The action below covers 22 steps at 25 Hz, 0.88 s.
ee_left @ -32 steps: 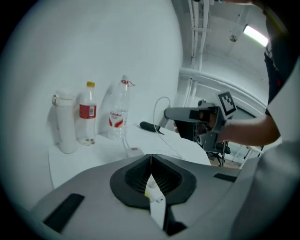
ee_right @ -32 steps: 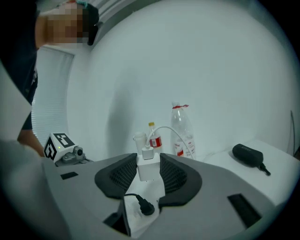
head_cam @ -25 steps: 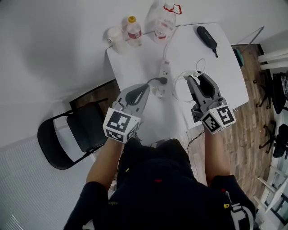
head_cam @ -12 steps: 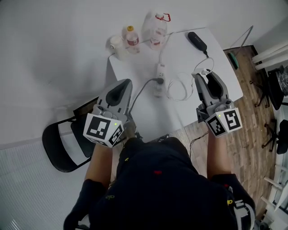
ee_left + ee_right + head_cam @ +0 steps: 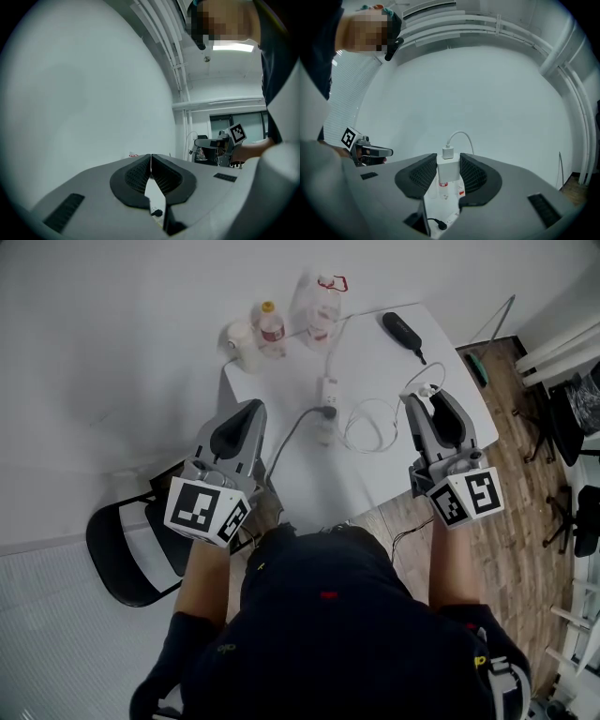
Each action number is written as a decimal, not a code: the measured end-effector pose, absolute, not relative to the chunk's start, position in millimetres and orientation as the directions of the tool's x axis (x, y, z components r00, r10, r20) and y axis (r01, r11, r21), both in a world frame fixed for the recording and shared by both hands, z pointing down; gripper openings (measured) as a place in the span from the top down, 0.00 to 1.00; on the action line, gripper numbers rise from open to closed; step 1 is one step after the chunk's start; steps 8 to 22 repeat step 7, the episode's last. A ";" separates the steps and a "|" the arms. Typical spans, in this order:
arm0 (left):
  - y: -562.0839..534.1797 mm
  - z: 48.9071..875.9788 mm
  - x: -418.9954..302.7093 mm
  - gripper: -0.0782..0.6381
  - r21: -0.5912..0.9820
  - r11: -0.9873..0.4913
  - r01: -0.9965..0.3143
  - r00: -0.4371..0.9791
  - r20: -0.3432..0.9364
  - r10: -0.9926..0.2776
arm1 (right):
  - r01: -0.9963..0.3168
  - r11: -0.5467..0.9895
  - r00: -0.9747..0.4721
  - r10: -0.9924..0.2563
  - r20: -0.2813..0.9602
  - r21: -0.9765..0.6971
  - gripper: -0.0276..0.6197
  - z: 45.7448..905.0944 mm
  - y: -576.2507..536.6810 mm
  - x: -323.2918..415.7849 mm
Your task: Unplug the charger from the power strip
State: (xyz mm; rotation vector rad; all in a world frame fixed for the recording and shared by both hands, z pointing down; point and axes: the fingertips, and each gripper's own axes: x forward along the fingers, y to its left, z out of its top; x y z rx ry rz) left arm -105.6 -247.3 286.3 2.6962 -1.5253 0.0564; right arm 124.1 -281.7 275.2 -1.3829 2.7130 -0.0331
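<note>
**Charger out of the strip: hazards from here**

The right gripper [image 5: 448,158] is clenched on the white charger [image 5: 448,171], its pads on two opposite sides of the body and the USB end pointing away from the hand. In the head view the charger sits right of centre, off the power strip [image 5: 325,393] and raised above the white table [image 5: 384,367]. The unplugging itself looks done. The left gripper [image 5: 151,161] is closed on nothing, jaws meeting, at the frame's left and clear of the table.

Risks, as judged:
- The white cable [image 5: 461,133] arcs off the charger's end, and a loop of it lies on the table just right of the strip. Lifting or swinging the charger further could draw that loop taut. It could then tug the charger out of the pads or pull the USB connector loose.
- The loop lies near the black plug [image 5: 328,412], which is seated in the strip. A snag there could drag the strip along.
- A dragged strip could disturb the bottles [image 5: 272,322] at the table's upper left.
- The pads grip smooth plastic, so a twist from the cable could rotate the charger in the hold.
</note>
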 end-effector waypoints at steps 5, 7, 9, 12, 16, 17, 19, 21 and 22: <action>-247.5 283.8 -106.3 0.86 0.020 -0.521 -0.853 0.521 0.051 -0.852 | -0.810 0.584 -0.580 -0.812 -0.069 -0.057 0.71 274.1 -281.2 122.4; -247.9 282.6 -106.9 0.86 0.020 -0.521 -0.853 0.522 0.050 -0.852 | -0.811 0.582 -0.579 -0.813 -0.069 -0.056 0.71 273.2 -281.1 121.8; -247.9 282.6 -106.9 0.86 0.020 -0.521 -0.853 0.522 0.050 -0.852 | -0.811 0.582 -0.579 -0.813 -0.069 -0.056 0.71 273.2 -281.1 121.8; -247.9 282.6 -106.9 0.86 0.020 -0.521 -0.853 0.522 0.050 -0.852 | -0.811 0.582 -0.579 -0.813 -0.069 -0.056 0.71 273.2 -281.1 121.8; -247.9 282.6 -106.9 0.86 0.020 -0.521 -0.853 0.522 0.050 -0.852 | -0.811 0.582 -0.579 -0.813 -0.069 -0.056 0.71 273.2 -281.1 121.8; -247.9 282.6 -106.9 0.86 0.020 -0.521 -0.853 0.522 0.050 -0.852 | -0.811 0.582 -0.579 -0.813 -0.069 -0.056 0.71 273.2 -281.1 121.8; -247.9 282.6 -106.9 0.86 0.020 -0.521 -0.853 0.522 0.050 -0.852 | -0.811 0.582 -0.579 -0.813 -0.069 -0.056 0.71 273.2 -281.1 121.8; -247.9 282.6 -106.9 0.86 0.020 -0.521 -0.853 0.522 0.050 -0.852 | -0.811 0.582 -0.579 -0.813 -0.069 -0.056 0.71 273.2 -281.1 121.8; -247.9 282.6 -106.9 0.86 0.020 -0.521 -0.853 0.522 0.050 -0.852 | -0.811 0.582 -0.579 -0.813 -0.069 -0.056 0.71 273.2 -281.1 121.8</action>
